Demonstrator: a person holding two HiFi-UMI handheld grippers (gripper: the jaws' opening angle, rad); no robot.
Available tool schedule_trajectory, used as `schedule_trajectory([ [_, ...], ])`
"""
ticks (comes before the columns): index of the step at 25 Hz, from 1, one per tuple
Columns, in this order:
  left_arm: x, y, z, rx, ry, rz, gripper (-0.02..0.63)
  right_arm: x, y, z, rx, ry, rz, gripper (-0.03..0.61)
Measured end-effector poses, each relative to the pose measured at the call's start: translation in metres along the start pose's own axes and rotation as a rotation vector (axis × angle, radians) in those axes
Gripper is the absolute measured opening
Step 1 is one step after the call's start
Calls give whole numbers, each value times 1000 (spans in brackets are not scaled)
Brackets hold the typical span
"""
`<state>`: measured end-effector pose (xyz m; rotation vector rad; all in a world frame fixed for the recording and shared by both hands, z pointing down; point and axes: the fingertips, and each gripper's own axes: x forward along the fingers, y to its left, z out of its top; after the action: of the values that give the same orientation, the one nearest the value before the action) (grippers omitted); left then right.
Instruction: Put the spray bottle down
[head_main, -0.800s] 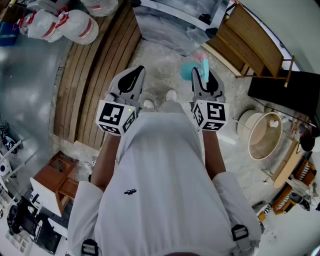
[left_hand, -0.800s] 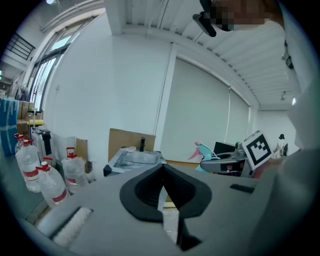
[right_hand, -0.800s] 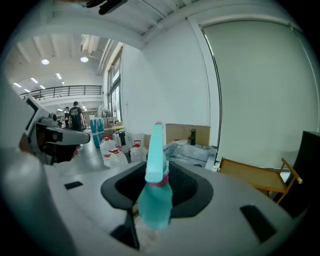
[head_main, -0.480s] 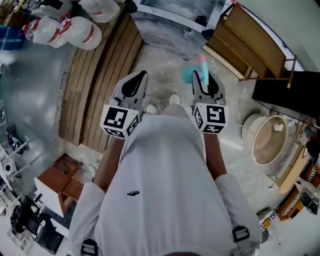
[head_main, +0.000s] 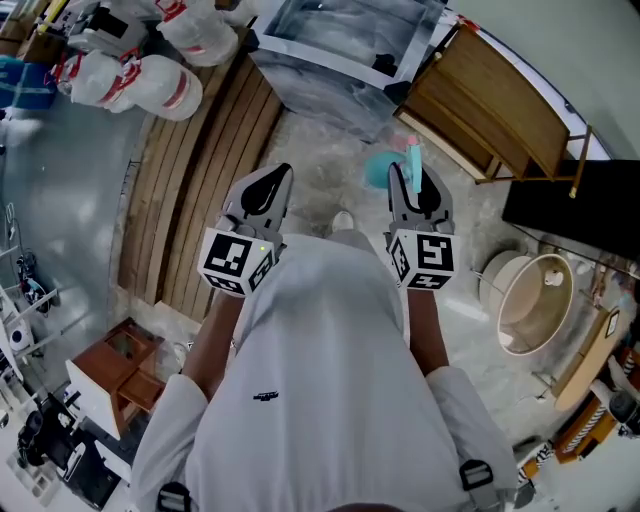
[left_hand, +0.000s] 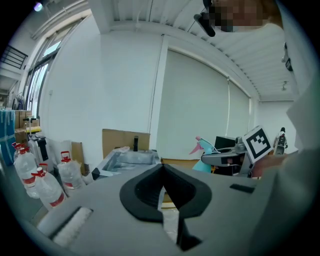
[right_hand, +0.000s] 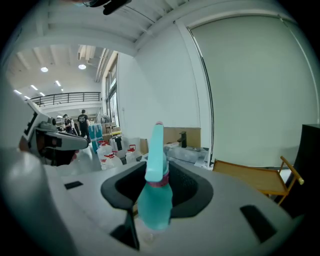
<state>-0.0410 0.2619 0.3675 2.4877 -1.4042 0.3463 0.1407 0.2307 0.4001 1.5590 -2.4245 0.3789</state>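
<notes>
I am looking down in the head view at both grippers, sitting side by side at centre frame: the left gripper (head_main: 272, 180) to the left, the right gripper (head_main: 408, 178) to the right, with the spray bottle (head_main: 378, 170) standing between its jaws. Wooden planks (head_main: 190, 190) are lying left of them, water bottles (head_main: 140, 75) at upper left, a metal tray (head_main: 340, 45) at top centre, a round basin (head_main: 530, 300) at right.

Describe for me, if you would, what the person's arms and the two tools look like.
Both the left tool and the right tool are light grey, tapering shells with black padded inner jaws. At the rear of each sits a white cube with black square markers. The person wears a white short-sleeved shirt, leaving the forearms bare. No cables show.
</notes>
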Motion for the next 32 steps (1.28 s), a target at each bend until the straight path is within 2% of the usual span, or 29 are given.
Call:
schedule_trajectory([
  [5,31,2,6,-13,26,-10,5,25,-28,11,5,12,-7,134],
  [9,65,15,19,-25,11,-38,5,55,-45,29,-10,18,-15,135],
  [16,139,78,60,-21,-40,-67,3,143,-70,77,-61,-7,-42,135],
  [23,194,149,103,-19,-72,-107,3,235,-98,135,-88,-28,-125,135],
  [28,236,186,125,0,-78,-143,3,297,-140,162,-111,-47,-196,135],
  [32,269,201,136,6,-65,-155,4,340,-177,173,-88,-47,-222,135],
])
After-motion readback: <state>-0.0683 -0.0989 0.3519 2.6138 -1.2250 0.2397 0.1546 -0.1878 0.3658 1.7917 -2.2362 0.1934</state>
